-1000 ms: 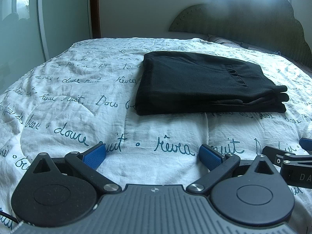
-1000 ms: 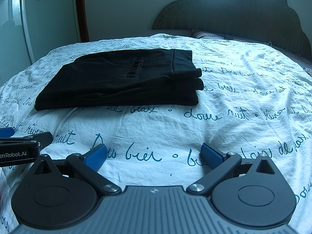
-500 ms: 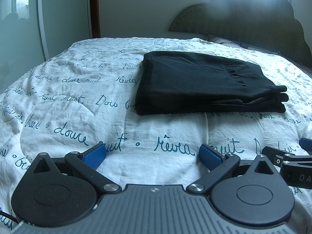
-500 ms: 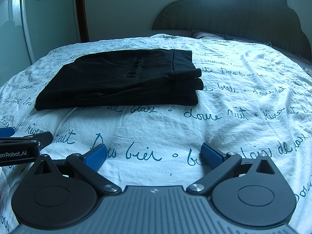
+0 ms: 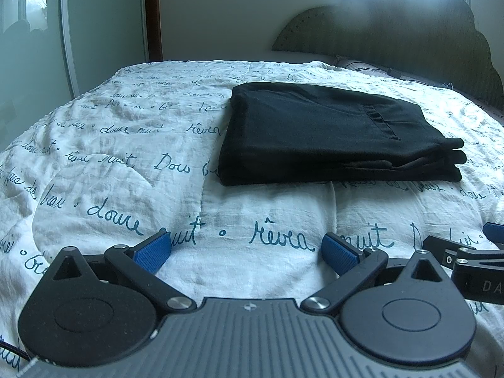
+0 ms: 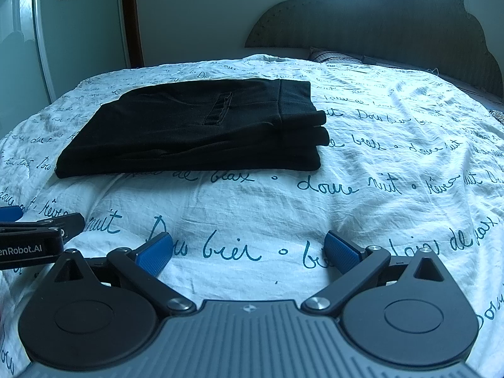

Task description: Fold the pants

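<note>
Black pants (image 5: 330, 138) lie folded in a flat rectangular stack on the bed; they also show in the right wrist view (image 6: 201, 132). My left gripper (image 5: 247, 252) is open and empty, resting low over the quilt well in front of the pants. My right gripper (image 6: 249, 252) is open and empty too, also in front of the pants. Each gripper shows at the edge of the other's view: the right one (image 5: 466, 252), the left one (image 6: 37, 233).
A white quilt (image 5: 126, 163) with blue script covers the bed. A padded headboard (image 6: 378, 22) stands at the far end. A glass sliding door (image 5: 34, 41) and wall are on the left.
</note>
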{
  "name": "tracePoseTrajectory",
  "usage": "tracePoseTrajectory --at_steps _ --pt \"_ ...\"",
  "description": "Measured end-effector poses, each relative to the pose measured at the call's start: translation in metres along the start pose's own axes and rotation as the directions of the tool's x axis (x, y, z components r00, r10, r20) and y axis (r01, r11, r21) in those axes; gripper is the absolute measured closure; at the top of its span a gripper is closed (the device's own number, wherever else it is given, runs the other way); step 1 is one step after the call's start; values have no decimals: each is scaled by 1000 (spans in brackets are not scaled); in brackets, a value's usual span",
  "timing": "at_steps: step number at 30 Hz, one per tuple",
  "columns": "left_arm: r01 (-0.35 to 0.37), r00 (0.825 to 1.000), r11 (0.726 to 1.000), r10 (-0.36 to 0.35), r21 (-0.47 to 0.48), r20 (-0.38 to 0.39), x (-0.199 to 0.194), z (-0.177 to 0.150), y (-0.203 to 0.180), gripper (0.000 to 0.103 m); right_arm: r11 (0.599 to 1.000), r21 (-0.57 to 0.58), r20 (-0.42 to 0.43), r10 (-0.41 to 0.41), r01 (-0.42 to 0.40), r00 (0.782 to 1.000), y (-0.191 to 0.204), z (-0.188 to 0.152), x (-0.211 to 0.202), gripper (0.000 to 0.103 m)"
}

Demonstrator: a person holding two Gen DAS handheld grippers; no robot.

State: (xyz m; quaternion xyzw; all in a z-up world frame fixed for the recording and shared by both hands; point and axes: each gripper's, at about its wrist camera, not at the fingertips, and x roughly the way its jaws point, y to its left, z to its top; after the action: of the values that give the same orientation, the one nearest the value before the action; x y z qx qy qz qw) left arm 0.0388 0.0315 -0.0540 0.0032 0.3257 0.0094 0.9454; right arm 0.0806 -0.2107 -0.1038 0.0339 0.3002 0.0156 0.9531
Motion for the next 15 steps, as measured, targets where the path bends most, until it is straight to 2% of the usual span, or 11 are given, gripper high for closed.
tracePoseTrajectory --at_steps 15 --pt "0 1000 1000 0 6 -5 1 0 1 0 1000 -3 -1 -1 1 1000 1 0 0 0"
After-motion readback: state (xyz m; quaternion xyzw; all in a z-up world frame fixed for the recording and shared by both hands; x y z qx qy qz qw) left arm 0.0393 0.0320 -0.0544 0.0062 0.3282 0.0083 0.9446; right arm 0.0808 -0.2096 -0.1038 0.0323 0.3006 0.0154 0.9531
